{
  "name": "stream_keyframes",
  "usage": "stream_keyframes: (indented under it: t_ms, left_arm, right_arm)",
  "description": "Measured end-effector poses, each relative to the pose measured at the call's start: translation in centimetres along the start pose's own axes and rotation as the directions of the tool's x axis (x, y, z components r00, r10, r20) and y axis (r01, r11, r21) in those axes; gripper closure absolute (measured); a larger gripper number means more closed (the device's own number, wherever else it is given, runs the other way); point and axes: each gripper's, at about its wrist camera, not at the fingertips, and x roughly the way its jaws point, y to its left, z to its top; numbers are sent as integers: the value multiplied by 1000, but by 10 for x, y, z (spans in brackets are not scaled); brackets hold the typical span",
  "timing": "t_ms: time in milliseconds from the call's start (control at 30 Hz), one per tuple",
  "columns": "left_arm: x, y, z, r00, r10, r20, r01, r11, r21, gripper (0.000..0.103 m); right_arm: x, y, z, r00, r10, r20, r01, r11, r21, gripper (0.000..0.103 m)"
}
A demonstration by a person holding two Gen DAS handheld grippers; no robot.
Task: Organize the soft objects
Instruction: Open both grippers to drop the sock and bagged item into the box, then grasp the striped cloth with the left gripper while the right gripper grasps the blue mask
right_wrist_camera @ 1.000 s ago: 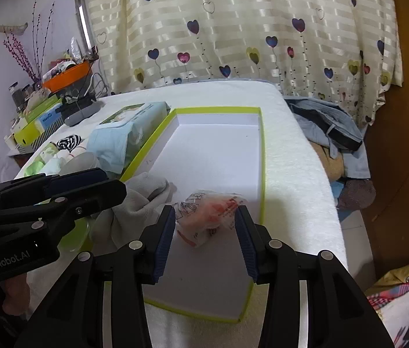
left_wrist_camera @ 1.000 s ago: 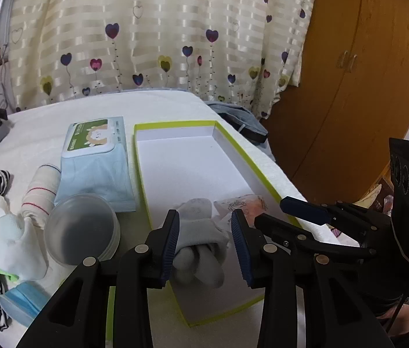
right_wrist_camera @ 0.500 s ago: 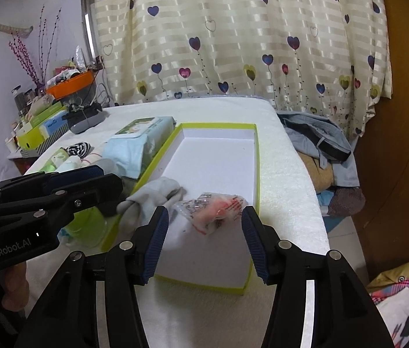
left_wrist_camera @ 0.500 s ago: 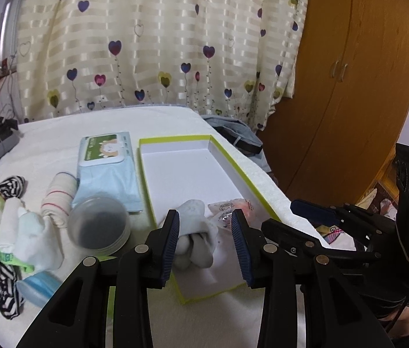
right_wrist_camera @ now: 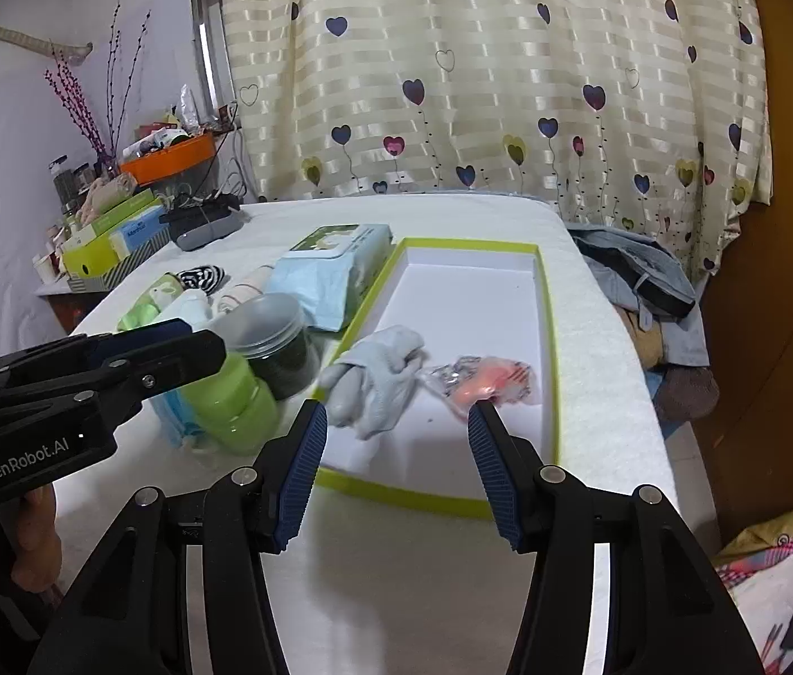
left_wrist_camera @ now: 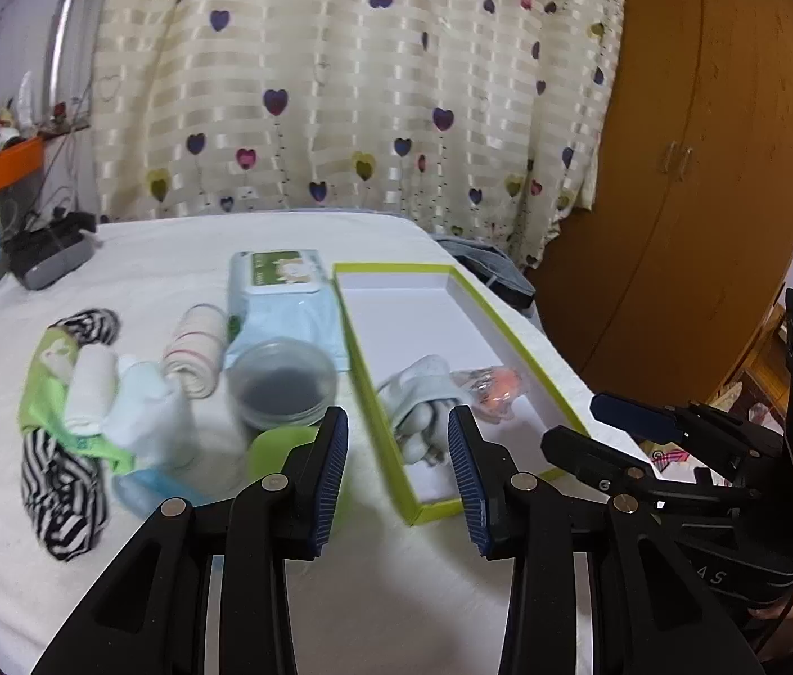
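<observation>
Both sets of jaws stand apart and hold nothing: the left gripper (left_wrist_camera: 396,467) and the right gripper (right_wrist_camera: 396,467) hang above the near end of a white cardboard box with a lime-green rim (right_wrist_camera: 547,337). Inside it lie a crumpled pale grey sock (right_wrist_camera: 377,379) and, beside it, a clear plastic packet of pink cloth (right_wrist_camera: 489,379). Left of the box, rolled socks (left_wrist_camera: 194,349) and a pale blue wipes pack (left_wrist_camera: 284,304) rest on the white worktop (left_wrist_camera: 160,270).

Grey sock (left_wrist_camera: 424,394) lies inside green-rimmed box (left_wrist_camera: 514,337).
</observation>
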Motion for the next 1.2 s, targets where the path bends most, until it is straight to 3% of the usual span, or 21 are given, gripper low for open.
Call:
stream_keyframes:
  t_ms: [767, 1200]
  left_arm:
    - [-36, 84, -29, 993, 121, 14, -117, 983, -142, 67]
    - [-50, 131, -40, 975, 222, 15, -214, 953, -213, 67]
  right_arm:
    - [4, 70, -6, 990, 139, -3, -138, 984, -114, 49]
    - [16, 117, -4, 970, 240, -34, -242, 949, -201, 49]
